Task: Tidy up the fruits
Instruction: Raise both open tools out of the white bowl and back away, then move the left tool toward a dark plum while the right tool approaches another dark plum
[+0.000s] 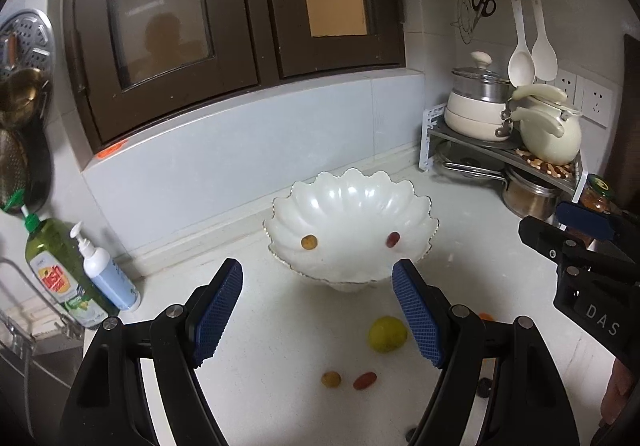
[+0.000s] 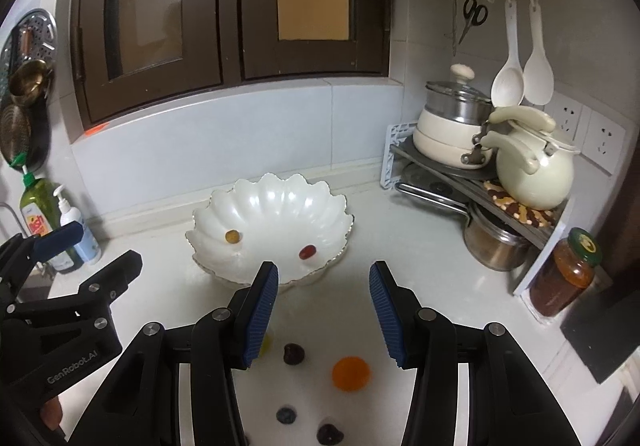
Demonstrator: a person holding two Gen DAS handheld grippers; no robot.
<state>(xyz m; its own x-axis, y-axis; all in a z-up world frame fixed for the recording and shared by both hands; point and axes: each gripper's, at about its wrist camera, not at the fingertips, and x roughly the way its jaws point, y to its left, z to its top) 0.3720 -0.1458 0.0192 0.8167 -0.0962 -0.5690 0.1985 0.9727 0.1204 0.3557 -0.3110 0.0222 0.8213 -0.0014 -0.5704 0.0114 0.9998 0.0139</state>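
Both grippers empty above loose fruit
We keep the left gripper (image 1: pixel 318 310) fingers spread wide, centre them over the green fruit (image 1: pixel 387 334), and carry it to the bowl (image 1: pixel 352 270); the right gripper (image 2: pixel 324 314) is spread narrower.

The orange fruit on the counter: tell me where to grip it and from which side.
Grip the orange fruit across its round middle, coming down from above with the right tongs, which stand open and empty nearest it. It lies clear on the counter, with dark fruits only to its left.
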